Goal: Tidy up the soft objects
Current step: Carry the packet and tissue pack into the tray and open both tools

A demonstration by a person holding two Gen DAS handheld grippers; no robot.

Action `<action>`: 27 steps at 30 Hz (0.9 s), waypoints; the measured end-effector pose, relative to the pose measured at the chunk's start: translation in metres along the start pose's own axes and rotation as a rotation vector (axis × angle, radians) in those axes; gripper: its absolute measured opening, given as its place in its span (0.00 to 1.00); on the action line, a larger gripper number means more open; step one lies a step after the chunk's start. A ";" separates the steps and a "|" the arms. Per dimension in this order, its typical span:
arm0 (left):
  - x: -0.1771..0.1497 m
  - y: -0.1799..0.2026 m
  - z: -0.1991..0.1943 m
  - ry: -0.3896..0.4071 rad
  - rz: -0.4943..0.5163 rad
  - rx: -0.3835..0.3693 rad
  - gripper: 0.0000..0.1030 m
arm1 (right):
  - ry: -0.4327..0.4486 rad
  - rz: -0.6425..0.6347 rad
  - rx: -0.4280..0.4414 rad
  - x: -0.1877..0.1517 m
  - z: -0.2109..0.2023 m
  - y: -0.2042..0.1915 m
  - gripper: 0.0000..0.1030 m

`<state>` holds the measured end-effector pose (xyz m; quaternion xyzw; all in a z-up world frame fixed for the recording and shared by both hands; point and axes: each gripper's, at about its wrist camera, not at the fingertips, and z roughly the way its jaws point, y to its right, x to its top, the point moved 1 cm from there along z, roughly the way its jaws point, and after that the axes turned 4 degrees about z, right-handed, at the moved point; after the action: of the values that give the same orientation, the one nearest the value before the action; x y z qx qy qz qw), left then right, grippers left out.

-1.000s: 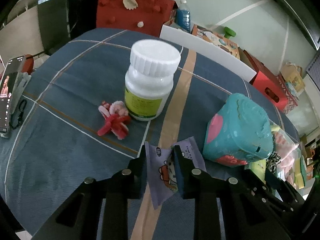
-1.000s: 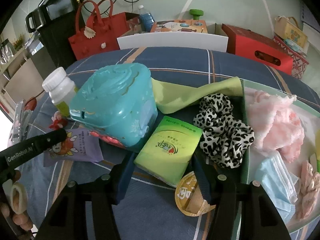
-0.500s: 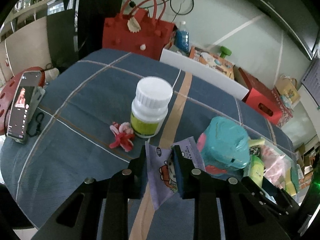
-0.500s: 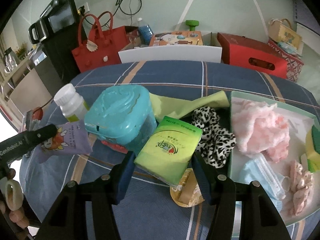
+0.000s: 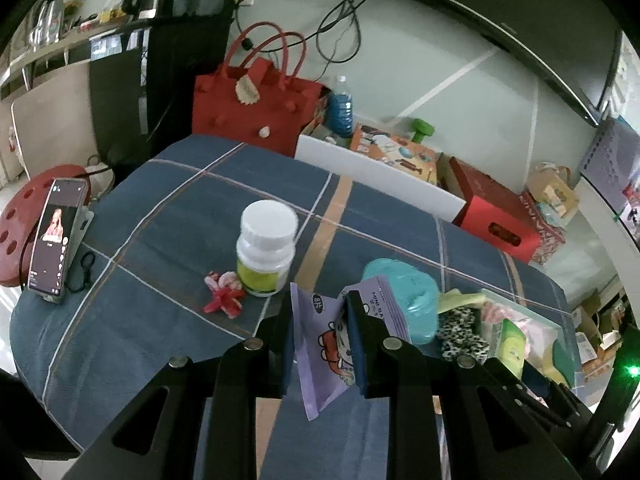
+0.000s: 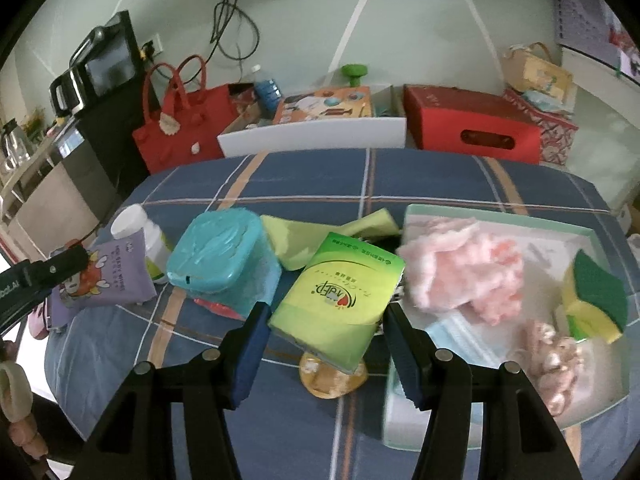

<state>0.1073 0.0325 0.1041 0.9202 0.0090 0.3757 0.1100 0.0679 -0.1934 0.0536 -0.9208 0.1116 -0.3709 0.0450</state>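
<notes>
Left tool (image 5: 320,344) grips the purple wipes packet (image 5: 320,344), right tool (image 6: 324,344) the green tissue pack (image 6: 336,300), both lifted, likely for the tray (image 6: 600,236) at the worktop's right edge.

Surface: table under blue plaid cloth (image 5: 168,216)
On it: white pill bottle (image 5: 266,254), red-pink hair clip (image 5: 223,298), phone on stand (image 5: 56,240), teal wipes tub (image 6: 224,258), pale green tray (image 6: 500,216)

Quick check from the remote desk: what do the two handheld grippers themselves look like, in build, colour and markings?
Both are black plastic two-finger tools with angular, cut-out finger arms and silver round screw heads. The left gripper and right gripper carry dark blue pads. In the right wrist view the left tool's side shows white lettering, cut off at the edge. No cables or sleeves show.
</notes>
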 end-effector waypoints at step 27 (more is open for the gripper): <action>-0.030 0.152 0.017 -0.043 0.269 -0.263 0.24 | -0.024 0.228 -0.194 -0.003 -0.025 0.134 0.59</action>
<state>0.0877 -0.1224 0.1037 0.8985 -0.1656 0.3653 0.1785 0.0259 -0.3229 0.0476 -0.9065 0.2504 -0.3398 -0.0013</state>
